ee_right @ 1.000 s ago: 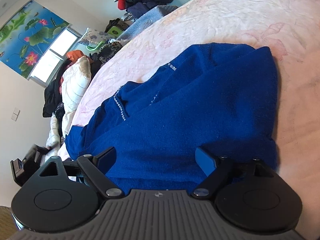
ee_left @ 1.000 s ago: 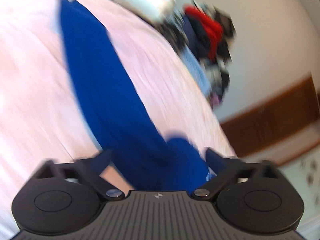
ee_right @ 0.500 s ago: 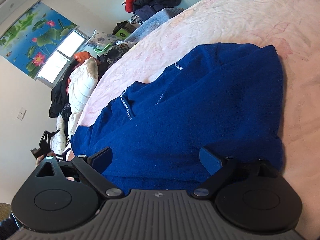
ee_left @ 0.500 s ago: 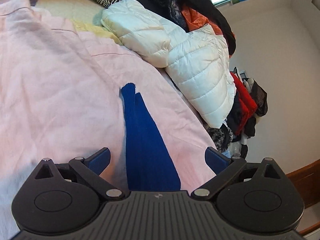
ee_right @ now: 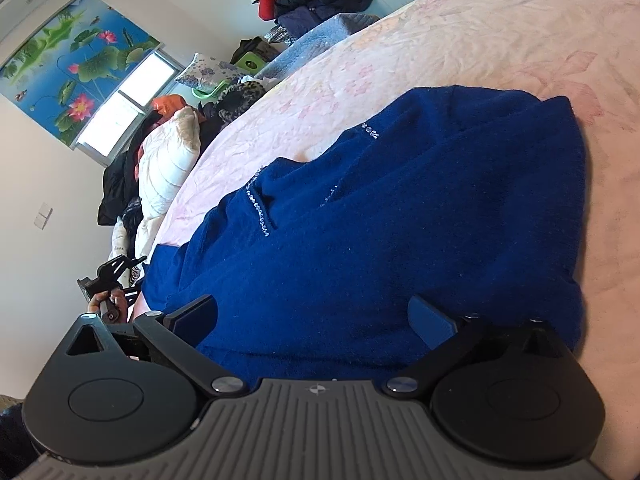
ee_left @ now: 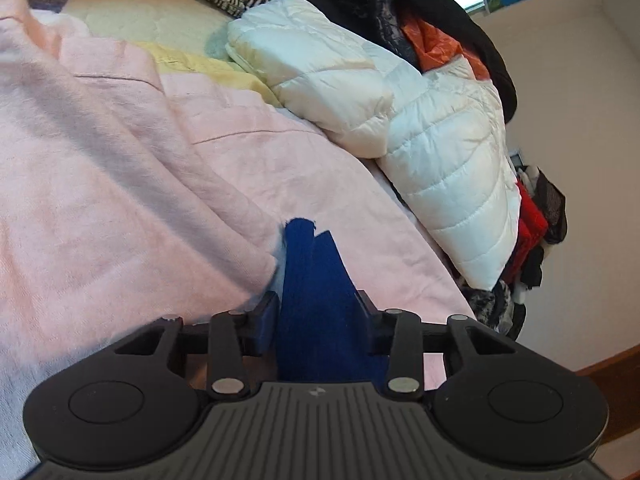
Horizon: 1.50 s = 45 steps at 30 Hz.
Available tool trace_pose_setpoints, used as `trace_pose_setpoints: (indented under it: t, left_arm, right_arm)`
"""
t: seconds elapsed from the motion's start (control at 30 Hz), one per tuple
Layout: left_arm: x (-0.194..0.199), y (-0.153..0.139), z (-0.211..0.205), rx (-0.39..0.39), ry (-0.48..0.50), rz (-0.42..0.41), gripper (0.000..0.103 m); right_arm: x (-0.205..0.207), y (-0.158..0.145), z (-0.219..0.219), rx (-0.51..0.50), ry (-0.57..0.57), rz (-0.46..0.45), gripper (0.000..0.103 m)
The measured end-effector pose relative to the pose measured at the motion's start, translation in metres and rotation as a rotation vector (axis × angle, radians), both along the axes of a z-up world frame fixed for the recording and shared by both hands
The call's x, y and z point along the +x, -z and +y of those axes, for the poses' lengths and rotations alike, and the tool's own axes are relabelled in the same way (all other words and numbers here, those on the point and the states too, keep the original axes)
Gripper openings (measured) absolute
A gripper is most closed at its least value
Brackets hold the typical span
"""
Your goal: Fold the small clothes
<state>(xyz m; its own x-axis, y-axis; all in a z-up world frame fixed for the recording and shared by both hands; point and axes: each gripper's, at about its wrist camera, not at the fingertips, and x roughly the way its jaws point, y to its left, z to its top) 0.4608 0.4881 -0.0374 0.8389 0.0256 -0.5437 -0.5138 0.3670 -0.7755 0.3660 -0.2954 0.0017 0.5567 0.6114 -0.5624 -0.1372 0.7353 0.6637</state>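
A bed fills both views, covered by a pale pink sheet [ee_right: 460, 36] with a faint flower print, creased and soft, with heaps of other clothes along its far edges and a lotus-print blind [ee_right: 72, 68] over the window. The blue sweater [ee_right: 400, 220] lies on the sheet in loose overlapping layers; it is a thick, fuzzy knit with short lines of small sparkly beads near the neck. The left gripper [ee_left: 318, 312] has its fingers drawn close onto a narrow strip of the sweater [ee_left: 316, 288], probably a sleeve, which runs between them and ends in a cuff on the sheet. The right gripper [ee_right: 312, 316] hovers above the sweater's body with its fingers wide apart, gripping nothing. The knit looks heavy and slack, so if the sleeve is pulled across fast it could drag the body out of shape or slide out of the pinch. A rumpled fold of sheet just beside the left fingers could also get caught and lifted. The white puffer jacket [ee_left: 440, 168] lies near the cuff and may snag it.
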Motion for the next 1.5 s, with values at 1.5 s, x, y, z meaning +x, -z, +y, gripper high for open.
trace_pose_setpoints:
  t: [1.5]
  left_arm:
    - [-0.114, -0.046, -0.349, 0.976, 0.818, -0.220, 0.004]
  right_arm:
    - [0.116, -0.041, 0.271, 0.022, -0.383, 0.111, 0.077]
